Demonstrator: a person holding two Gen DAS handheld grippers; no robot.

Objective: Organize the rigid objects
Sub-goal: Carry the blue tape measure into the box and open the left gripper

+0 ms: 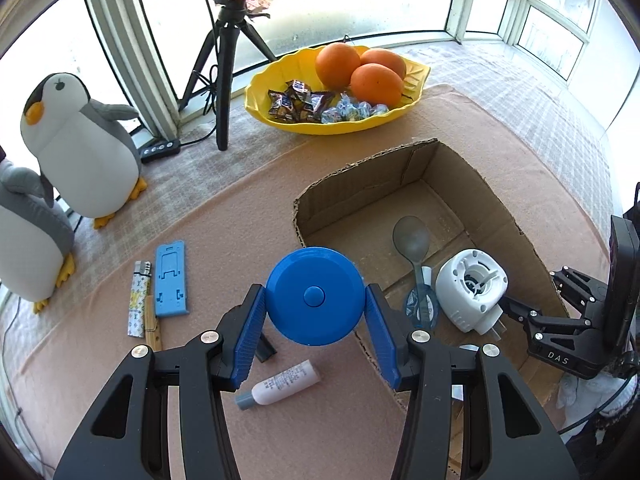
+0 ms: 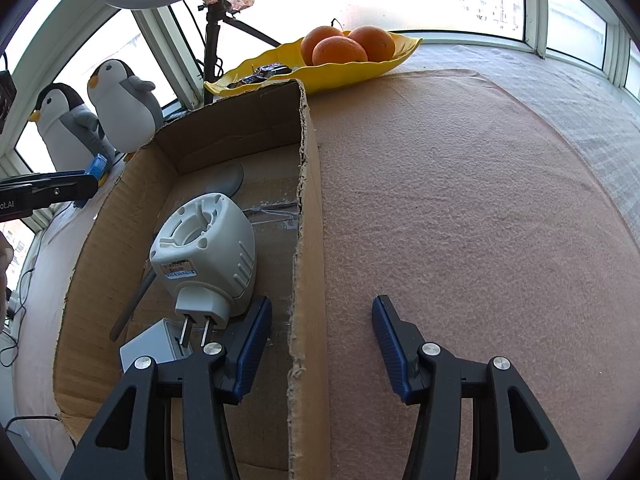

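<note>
My left gripper point(image 1: 316, 294) is shut on a round blue disc-shaped case point(image 1: 315, 296) and holds it above the mat, just left of the cardboard box point(image 1: 360, 184). In the box lie a white plug-in device point(image 1: 472, 288) and a clear plastic spoon point(image 1: 412, 240). On the mat lie a small white bottle point(image 1: 282, 386), a blue phone stand point(image 1: 171, 278) and a lighter point(image 1: 138, 300). My right gripper point(image 2: 320, 320) is open and empty, straddling the box's right wall point(image 2: 306, 200); the white device point(image 2: 208, 244) sits just left of its left finger.
A yellow bowl point(image 1: 264, 92) with three oranges and candies stands behind the box. Two plush penguins point(image 1: 80, 140) and a black tripod point(image 1: 224, 80) stand at the left by the window. The pink mat point(image 2: 460, 200) stretches to the right of the box.
</note>
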